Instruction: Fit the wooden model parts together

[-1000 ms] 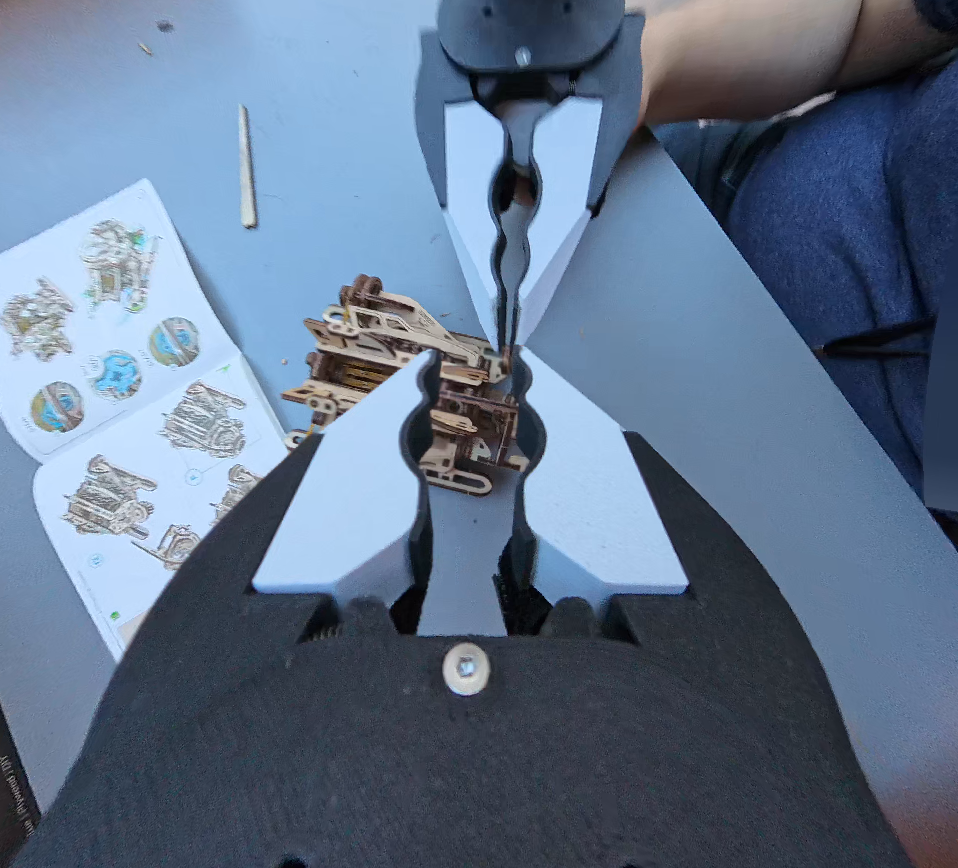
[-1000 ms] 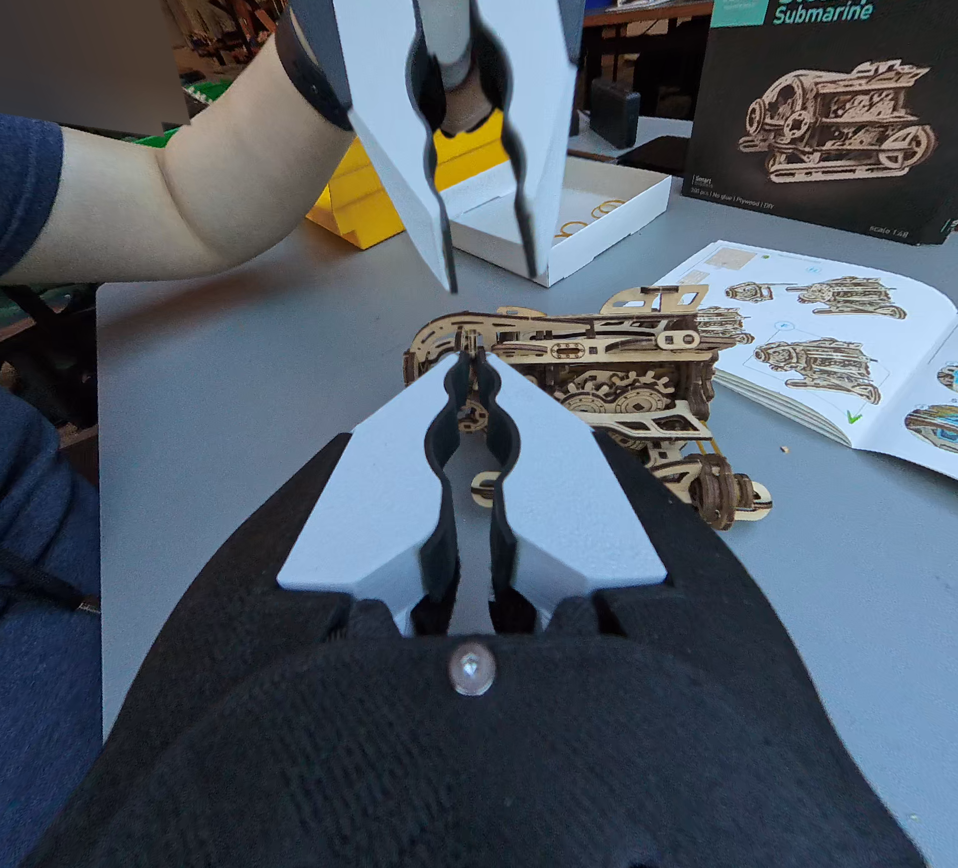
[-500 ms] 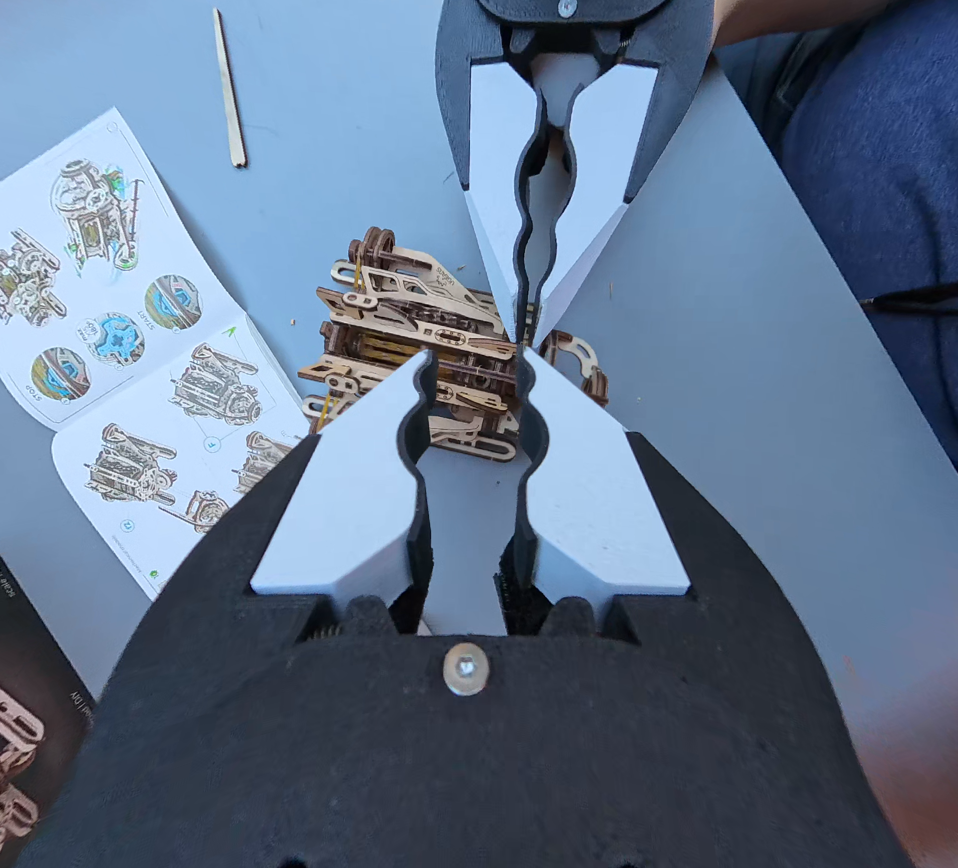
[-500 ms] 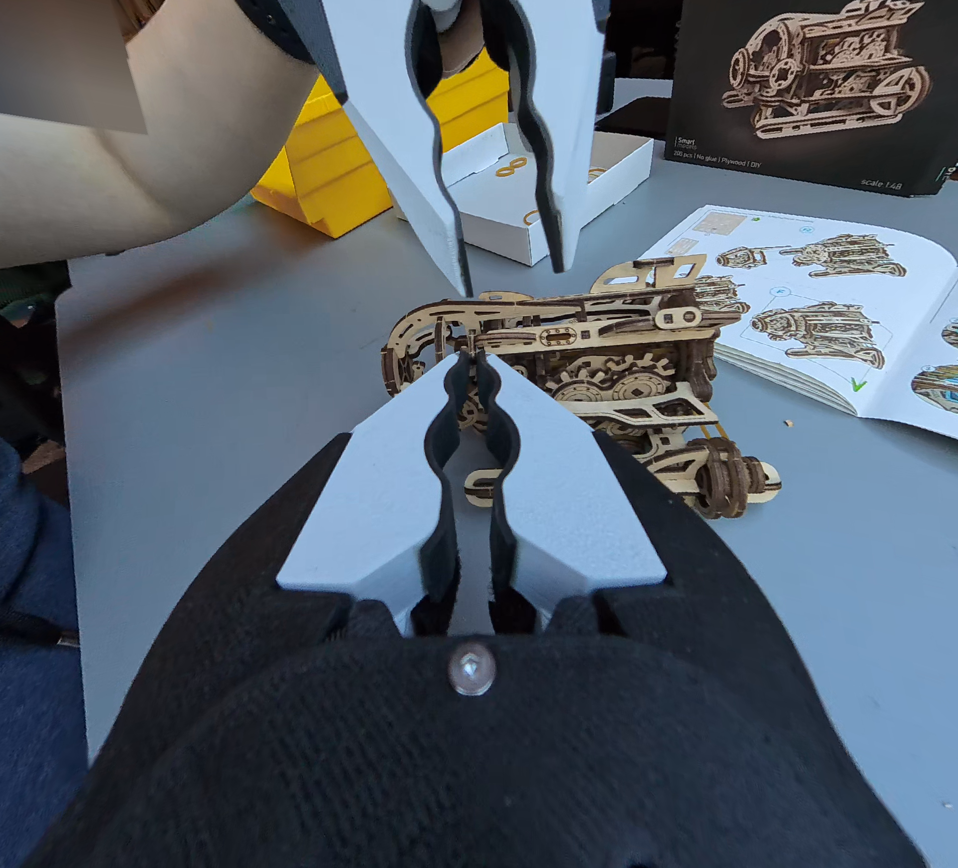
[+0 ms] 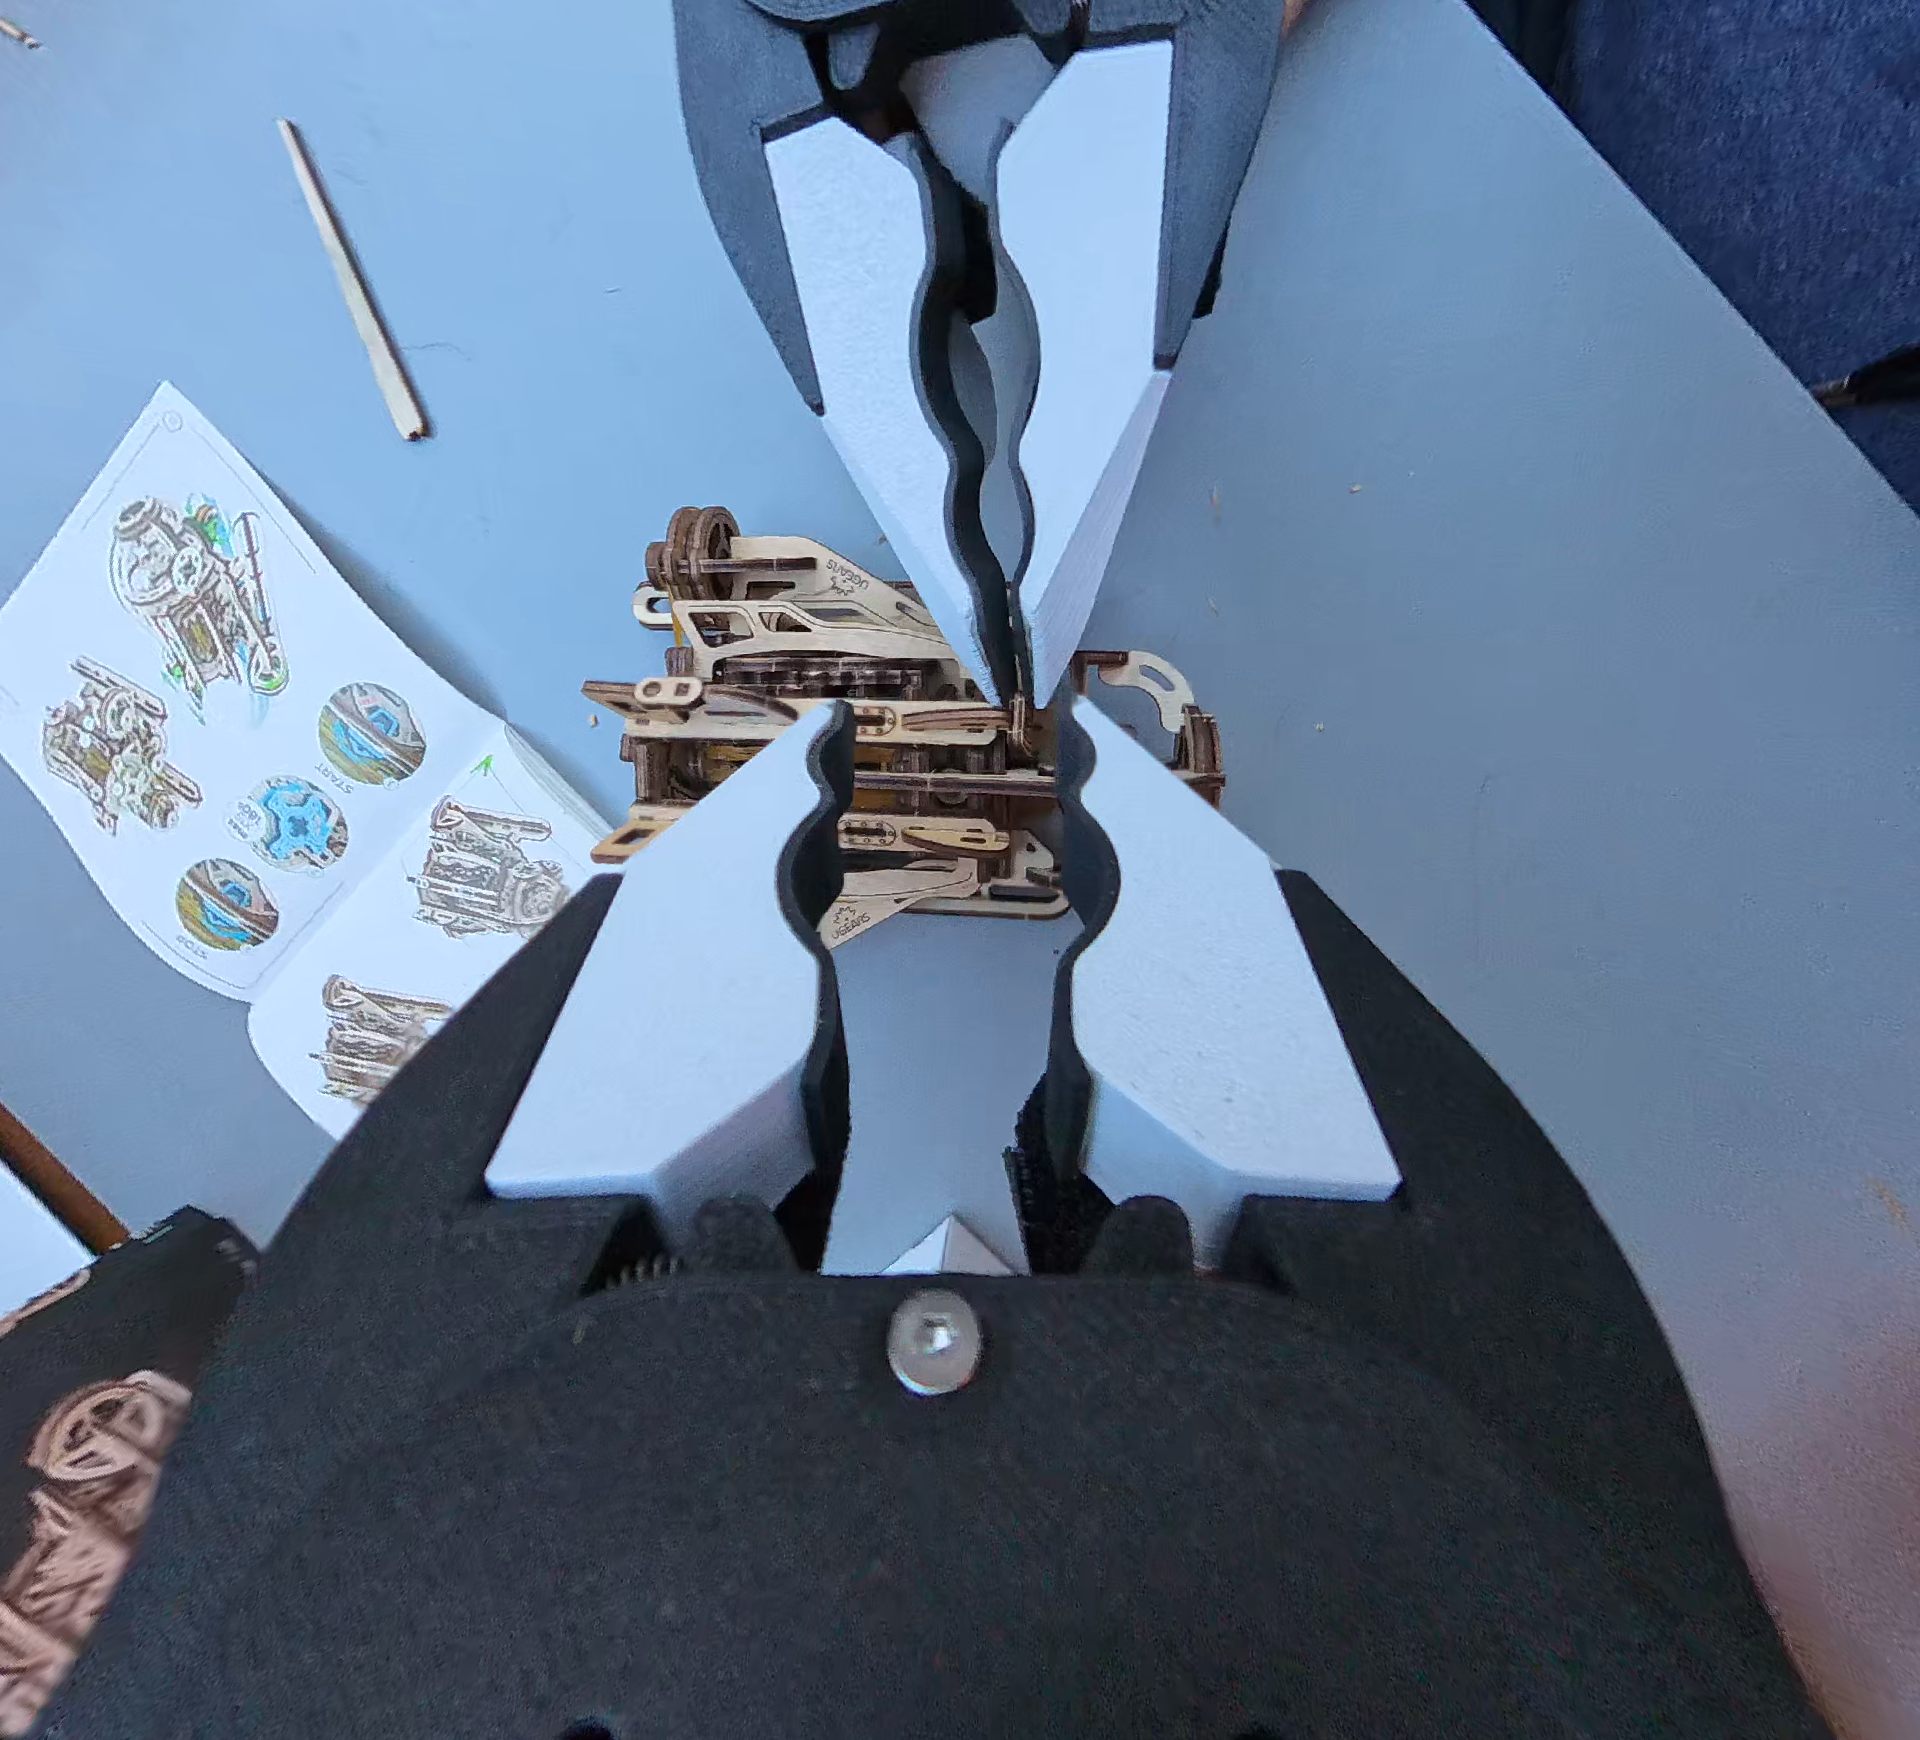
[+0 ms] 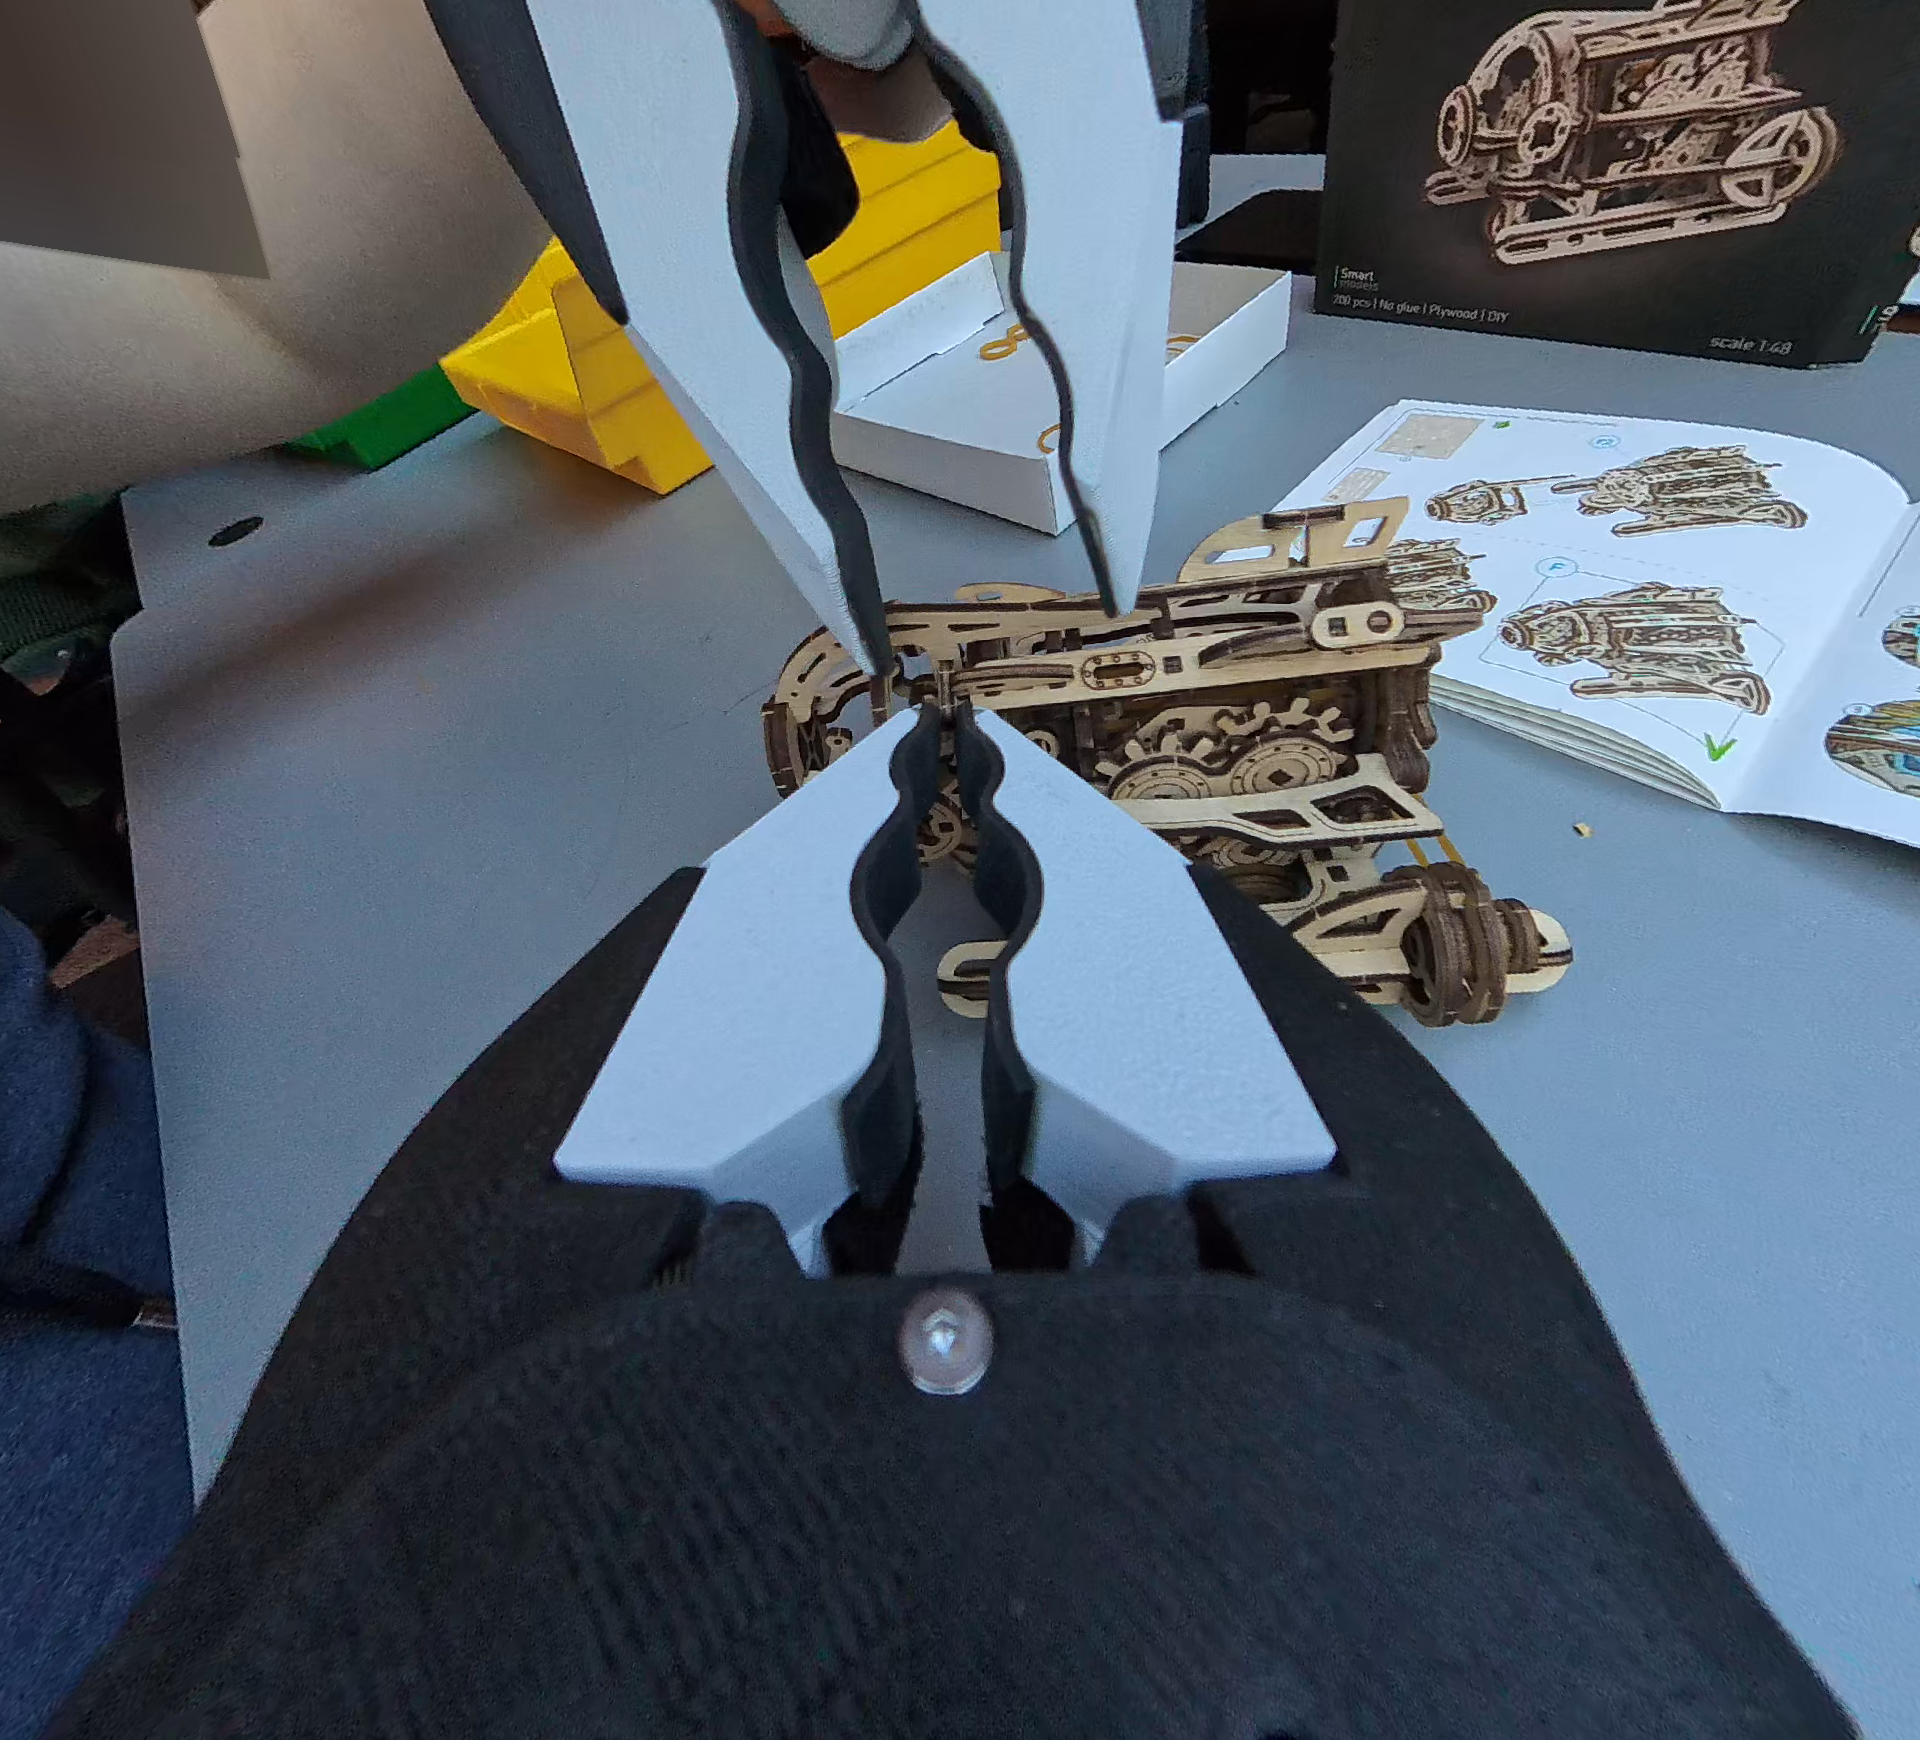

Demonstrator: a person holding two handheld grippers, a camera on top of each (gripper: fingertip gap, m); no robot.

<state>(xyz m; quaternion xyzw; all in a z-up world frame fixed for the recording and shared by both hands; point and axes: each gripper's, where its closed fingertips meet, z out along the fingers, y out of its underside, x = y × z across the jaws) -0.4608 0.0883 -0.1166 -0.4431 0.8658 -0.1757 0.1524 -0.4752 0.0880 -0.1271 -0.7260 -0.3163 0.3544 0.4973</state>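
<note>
With the model (image 6: 1195, 745) sitting on the table (image 6: 468, 755) beside the booklet (image 6: 1683, 610), you're seating a small part on its top rail.
Your right gripper (image 6: 940, 716) is pinched nearly closed on a tiny wooden tab at the model's near end; can't tell if it's loose or already slotted. Your left gripper (image 5: 951, 734) is spread wide, straddling the model's top without gripping. Next, likely: brace the frame with the left, then press the tab straight down, gently, since thin plywood could snap.
</note>
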